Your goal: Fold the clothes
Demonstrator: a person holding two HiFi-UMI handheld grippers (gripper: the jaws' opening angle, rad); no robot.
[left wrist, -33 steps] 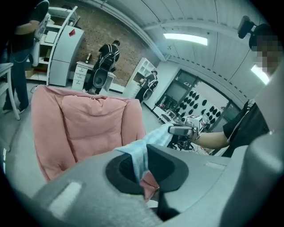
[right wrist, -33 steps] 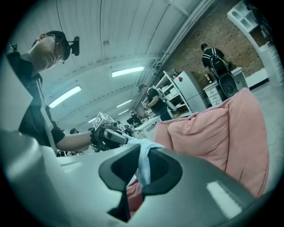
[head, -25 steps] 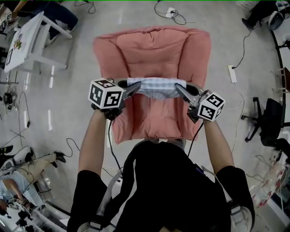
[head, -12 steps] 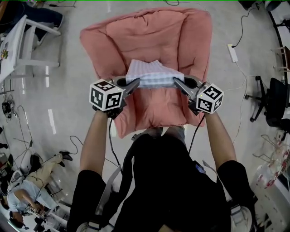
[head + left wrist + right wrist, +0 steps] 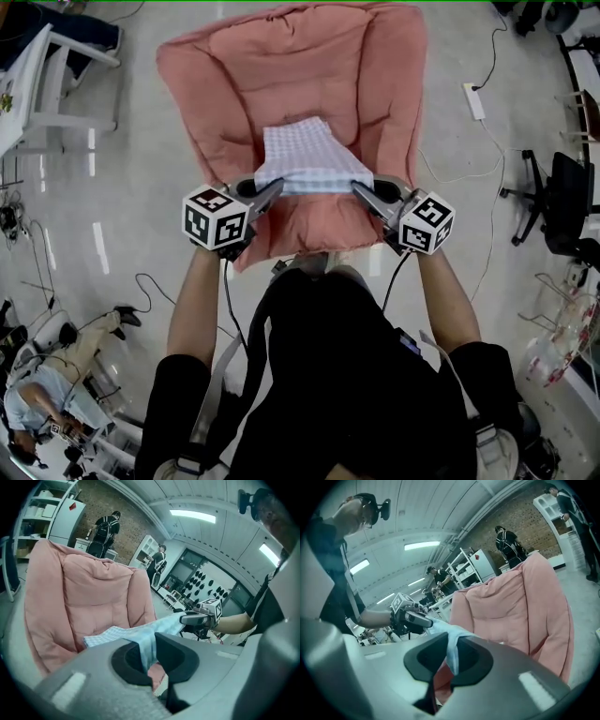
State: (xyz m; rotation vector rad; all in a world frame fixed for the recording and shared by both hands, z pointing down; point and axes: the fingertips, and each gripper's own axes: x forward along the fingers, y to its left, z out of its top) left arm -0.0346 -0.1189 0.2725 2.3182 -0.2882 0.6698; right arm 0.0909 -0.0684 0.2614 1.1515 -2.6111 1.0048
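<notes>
A light blue checked cloth (image 5: 302,155) lies folded on the seat of a pink cushioned chair (image 5: 281,66). Its near edge is stretched between my two grippers. My left gripper (image 5: 278,185) is shut on the cloth's near left corner, and the fabric (image 5: 146,641) runs down between its jaws. My right gripper (image 5: 355,187) is shut on the near right corner, where the cloth (image 5: 452,648) hangs pinched between the jaws. In the left gripper view the right gripper (image 5: 183,618) shows at the cloth's far end; the left gripper (image 5: 427,621) shows likewise in the right gripper view.
The pink chair (image 5: 79,592) stands on a grey floor. A white table (image 5: 37,66) is at the left, a power strip (image 5: 473,99) with cables at the right, a black office chair (image 5: 562,211) at the far right. People stand at shelves in the background (image 5: 104,531).
Both grippers have moved down and toward me with the cloth's near edge. The cloth, bunched into a band a second ago, now lies spread flat on the seat.
</notes>
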